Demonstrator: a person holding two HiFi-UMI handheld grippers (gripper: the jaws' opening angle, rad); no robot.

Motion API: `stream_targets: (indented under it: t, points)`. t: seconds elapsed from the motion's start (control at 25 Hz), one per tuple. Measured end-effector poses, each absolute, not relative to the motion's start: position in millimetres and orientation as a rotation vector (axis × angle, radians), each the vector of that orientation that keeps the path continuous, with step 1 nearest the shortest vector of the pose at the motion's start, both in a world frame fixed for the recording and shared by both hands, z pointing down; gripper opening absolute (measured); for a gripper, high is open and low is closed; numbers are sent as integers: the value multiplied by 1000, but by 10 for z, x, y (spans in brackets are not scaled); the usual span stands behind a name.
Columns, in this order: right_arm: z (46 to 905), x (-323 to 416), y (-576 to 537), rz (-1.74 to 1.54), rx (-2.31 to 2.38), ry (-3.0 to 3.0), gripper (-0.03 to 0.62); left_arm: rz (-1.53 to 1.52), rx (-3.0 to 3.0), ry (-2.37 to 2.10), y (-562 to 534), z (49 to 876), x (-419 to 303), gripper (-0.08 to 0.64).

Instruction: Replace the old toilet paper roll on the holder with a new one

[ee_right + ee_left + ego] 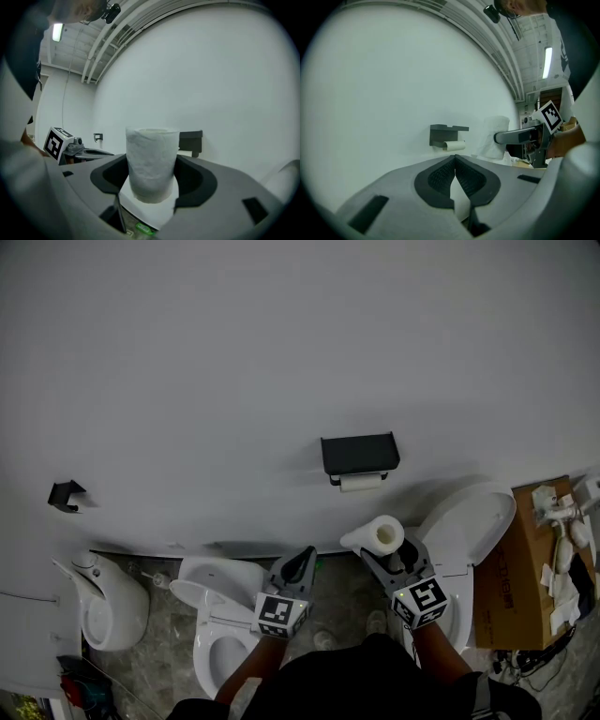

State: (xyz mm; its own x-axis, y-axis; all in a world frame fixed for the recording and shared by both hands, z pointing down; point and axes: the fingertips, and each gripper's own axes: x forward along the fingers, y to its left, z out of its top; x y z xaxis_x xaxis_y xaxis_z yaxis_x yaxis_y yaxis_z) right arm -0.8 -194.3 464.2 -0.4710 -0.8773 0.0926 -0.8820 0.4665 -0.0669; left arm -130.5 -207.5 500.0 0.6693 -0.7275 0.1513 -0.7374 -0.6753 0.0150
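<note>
A fresh toilet paper roll (151,161) is pinched upright between the wide-set jaws of the right gripper (392,557), held below and just right of the black wall holder (360,452), under whose shelf the thin, nearly spent old roll (361,482) still hangs. Removal of the old roll is judged to be the step in hand: the left gripper (454,161), jaws pressed together on nothing, would first have to be opened and closed on it. At far right, a cardboard box (502,596) is seen with white fittings (555,521) heaped on top
</note>
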Motion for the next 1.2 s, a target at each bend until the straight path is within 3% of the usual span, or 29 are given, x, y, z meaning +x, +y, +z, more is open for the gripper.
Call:
stream_targets:
  t: [0.6, 0.76, 1.2]
  points:
    - [4653, 651, -2154, 212, 1611, -2651, 291, 445, 2966, -1344, -2524, 4903, -521, 8]
    - [4647, 759, -2185, 209, 1602, -2658, 291, 656, 3062, -1407, -2636, 4917, -378, 106]
    - [4628, 942, -2278, 227, 1595, -2698, 291, 1453, 3222, -1457, -2999, 5055, -129, 213]
